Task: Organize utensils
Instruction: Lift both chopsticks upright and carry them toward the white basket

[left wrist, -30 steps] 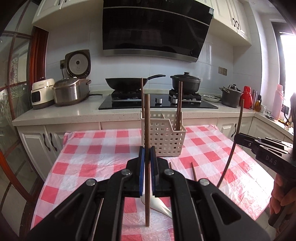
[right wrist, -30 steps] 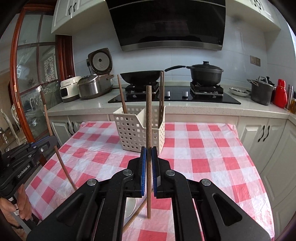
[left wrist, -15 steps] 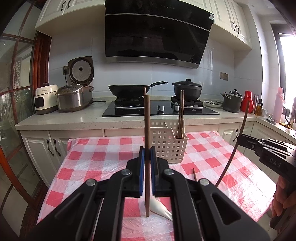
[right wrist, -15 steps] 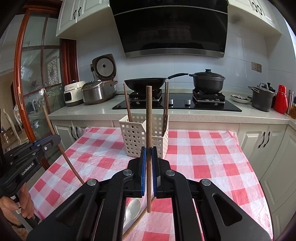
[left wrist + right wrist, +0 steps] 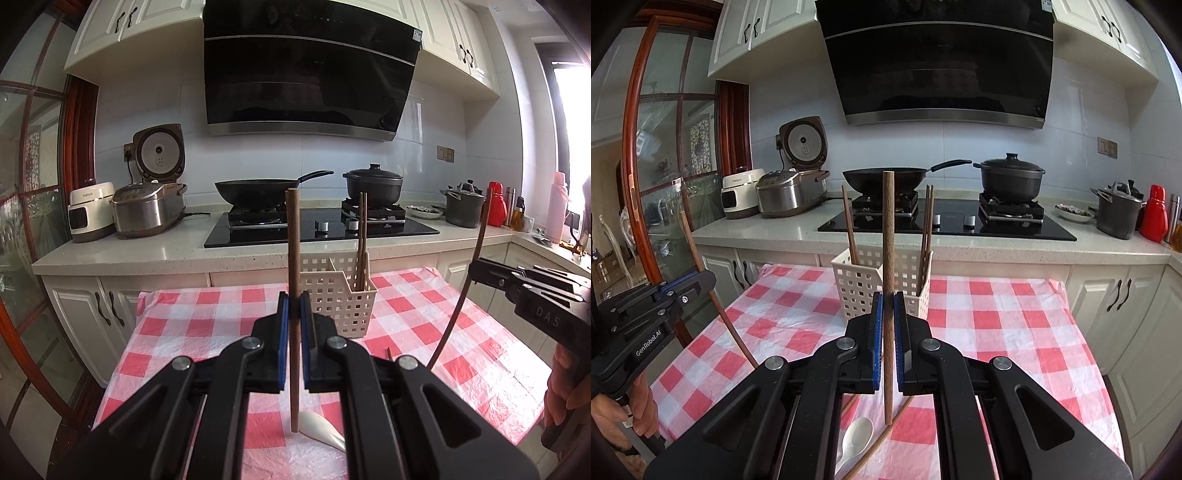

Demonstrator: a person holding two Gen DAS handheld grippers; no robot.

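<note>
Left claw (image 5: 294,317): clenching a brown wooden chopstick (image 5: 293,258) upright above the table (image 5: 184,325).
Right claw (image 5: 888,314): likewise gripping another wooden chopstick (image 5: 888,236) upright.

The red-and-white checked tablecloth (image 5: 997,321) looks crinkled and faintly shiny, like thin plastic; the cream perforated basket (image 5: 860,288) is matt plastic; the brown chopstick (image 5: 888,229) is dull wood; the white spoon (image 5: 855,435) is glossy.

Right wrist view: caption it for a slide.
Right gripper clamps an upright chopstick before the white basket.
</note>
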